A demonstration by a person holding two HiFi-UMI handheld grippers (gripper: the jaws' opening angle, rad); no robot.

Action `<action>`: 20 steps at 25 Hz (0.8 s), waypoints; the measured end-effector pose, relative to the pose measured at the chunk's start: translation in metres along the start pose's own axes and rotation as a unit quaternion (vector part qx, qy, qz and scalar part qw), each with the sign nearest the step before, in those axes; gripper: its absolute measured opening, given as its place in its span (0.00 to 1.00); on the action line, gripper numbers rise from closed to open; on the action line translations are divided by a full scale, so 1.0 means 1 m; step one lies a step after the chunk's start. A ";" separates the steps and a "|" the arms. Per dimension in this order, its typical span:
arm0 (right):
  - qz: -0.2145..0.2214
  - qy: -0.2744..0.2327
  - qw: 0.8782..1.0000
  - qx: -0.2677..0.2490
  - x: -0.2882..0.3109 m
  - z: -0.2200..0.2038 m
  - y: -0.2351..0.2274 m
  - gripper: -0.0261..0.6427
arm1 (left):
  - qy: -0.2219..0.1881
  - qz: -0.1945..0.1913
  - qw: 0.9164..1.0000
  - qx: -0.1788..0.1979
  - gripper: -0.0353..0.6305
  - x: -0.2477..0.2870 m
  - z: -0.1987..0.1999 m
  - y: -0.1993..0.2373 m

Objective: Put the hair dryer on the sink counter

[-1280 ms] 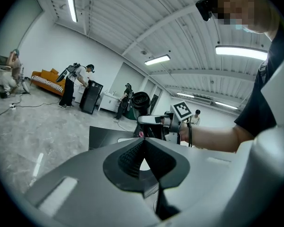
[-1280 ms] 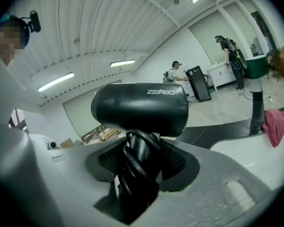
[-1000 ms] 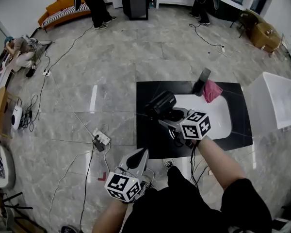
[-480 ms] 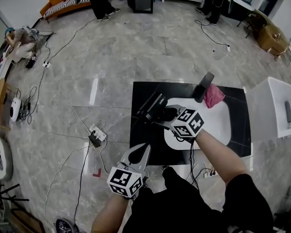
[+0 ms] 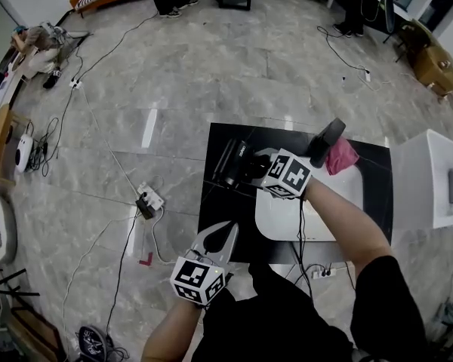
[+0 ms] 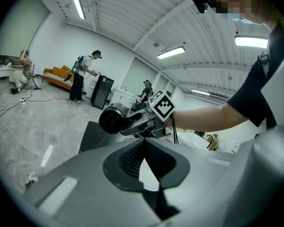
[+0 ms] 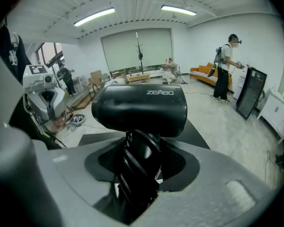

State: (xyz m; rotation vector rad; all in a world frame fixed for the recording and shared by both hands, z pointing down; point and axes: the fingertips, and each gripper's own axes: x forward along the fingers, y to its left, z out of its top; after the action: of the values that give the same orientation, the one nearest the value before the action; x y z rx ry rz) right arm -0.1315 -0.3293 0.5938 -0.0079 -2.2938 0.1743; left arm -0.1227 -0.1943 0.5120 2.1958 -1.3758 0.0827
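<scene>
The black hair dryer [image 5: 235, 163] hangs over the left part of the black sink counter [image 5: 220, 219], beside the white basin [image 5: 287, 221]. My right gripper [image 5: 254, 173] is shut on the dryer's handle, which has the cord wound round it. In the right gripper view the dryer's barrel [image 7: 139, 109] lies crosswise above the jaws of that gripper [image 7: 139, 162]. My left gripper [image 5: 219, 237] is held low in front of the counter's near edge, shut and empty. From the left gripper [image 6: 144, 143] I see the dryer [image 6: 114, 119] ahead in the air.
A black faucet [image 5: 326, 140] and a pink cloth [image 5: 341, 155] sit at the counter's far right. A white cabinet [image 5: 430, 179] stands to the right. A power strip [image 5: 152, 200] and cables lie on the floor at the left. People stand far off.
My right gripper has carried the hair dryer a little leftward, toward the counter's left edge, and the barrel has turned. The left gripper has stayed in front of the counter.
</scene>
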 end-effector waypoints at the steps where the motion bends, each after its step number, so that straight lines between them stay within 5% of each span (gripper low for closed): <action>1: 0.003 0.015 1.000 -0.016 0.005 -0.002 -0.005 0.34 | 0.001 0.002 1.000 -0.002 0.06 0.002 -0.001 0.001; 10: 0.041 0.128 0.984 -0.119 0.047 -0.027 -0.040 0.34 | 0.002 0.026 0.999 -0.028 0.06 0.017 -0.010 0.009; 20: 0.076 0.177 0.970 -0.145 0.080 -0.036 -0.071 0.34 | 0.004 0.053 0.997 -0.061 0.06 0.032 -0.018 0.022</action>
State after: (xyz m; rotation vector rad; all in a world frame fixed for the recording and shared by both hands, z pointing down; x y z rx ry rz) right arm -0.1544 -0.3907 0.6864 -0.3393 -1.9411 -0.0825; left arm -0.1223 -0.2191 0.5467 2.0209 -1.4541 0.0450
